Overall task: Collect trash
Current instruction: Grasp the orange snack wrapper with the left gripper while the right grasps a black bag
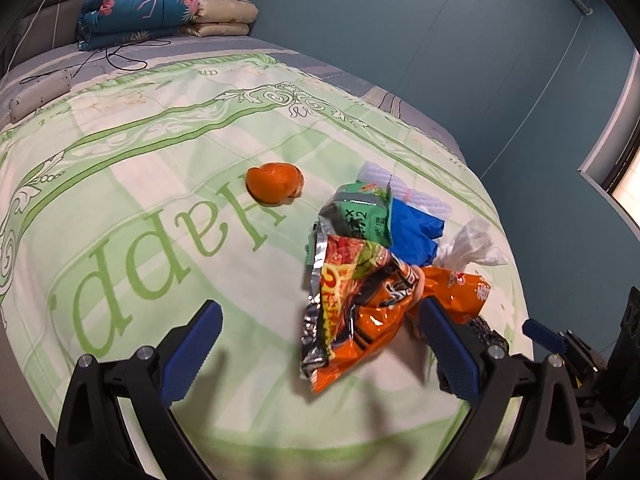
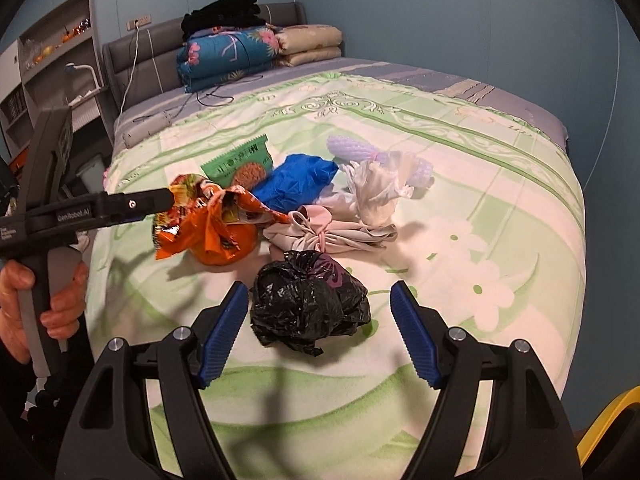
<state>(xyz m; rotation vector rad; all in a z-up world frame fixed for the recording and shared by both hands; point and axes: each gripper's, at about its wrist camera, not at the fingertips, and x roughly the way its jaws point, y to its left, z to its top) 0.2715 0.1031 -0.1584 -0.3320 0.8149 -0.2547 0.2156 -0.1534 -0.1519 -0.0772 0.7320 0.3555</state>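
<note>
- Black plastic bag (image 2: 308,302) lying crumpled near the bed's foot edge, sitting between the spread fingers of the right gripper (image 2: 316,334).
- Left gripper (image 1: 320,348) hanging spread over the orange snack wrapper (image 1: 360,312); nothing pinched.
- Blue glove (image 2: 296,182), white bag (image 2: 378,196) and orange peel (image 1: 274,183) waiting on the quilt (image 2: 500,216).
- Pickup step likely; next, closing on the black bag.

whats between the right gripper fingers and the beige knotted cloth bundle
In the right wrist view, a crumpled black plastic bag lies there, just ahead of the open right gripper and before the beige bundle.
</note>
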